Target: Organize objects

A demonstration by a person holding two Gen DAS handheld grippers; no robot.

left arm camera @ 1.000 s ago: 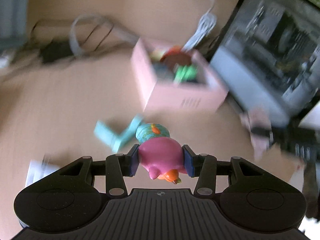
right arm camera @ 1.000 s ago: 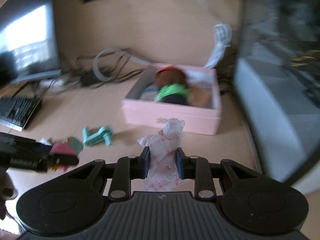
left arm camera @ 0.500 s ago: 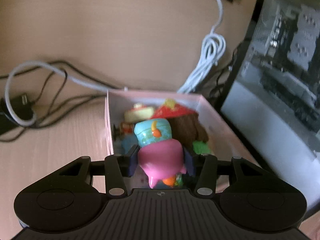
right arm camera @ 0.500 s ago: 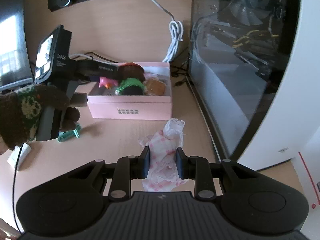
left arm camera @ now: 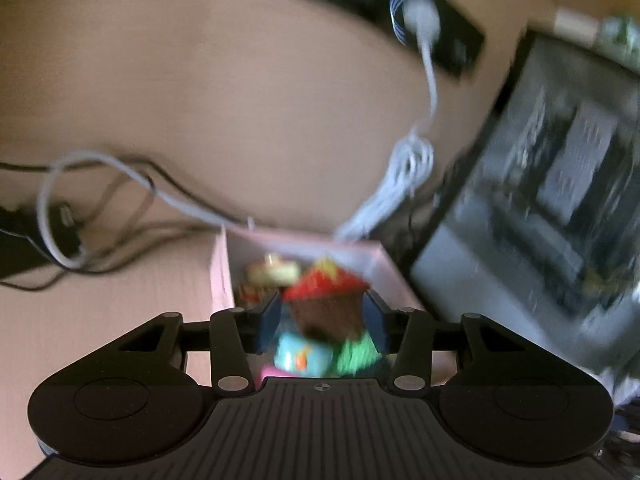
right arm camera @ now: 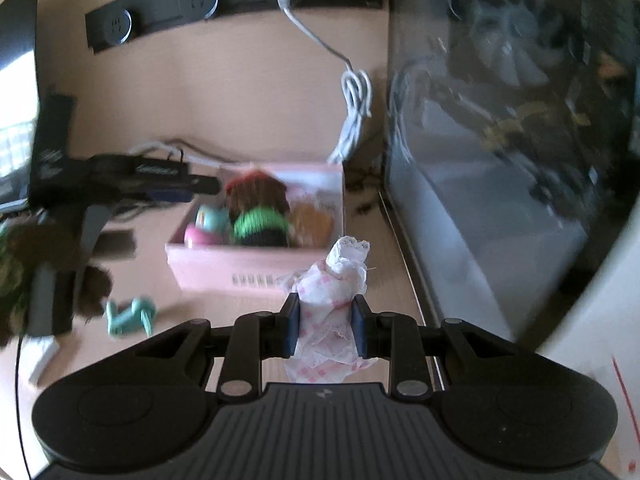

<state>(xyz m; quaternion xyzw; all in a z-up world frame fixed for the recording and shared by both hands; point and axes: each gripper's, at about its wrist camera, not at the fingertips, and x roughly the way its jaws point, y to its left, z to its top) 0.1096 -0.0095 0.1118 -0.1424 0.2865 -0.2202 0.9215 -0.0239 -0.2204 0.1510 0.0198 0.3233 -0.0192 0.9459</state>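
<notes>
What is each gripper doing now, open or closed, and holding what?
Left gripper: open, jaws closing, holding nothing.
Right gripper: shut on the cloth.

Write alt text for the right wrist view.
The right gripper holds a pink checked cloth bundle near a pink box full of toys. Left of the box, the left gripper reaches over it; a teal toy lies on the desk.

pink toy (right arm camera: 197, 235) now in box (right arm camera: 224, 272)
</notes>
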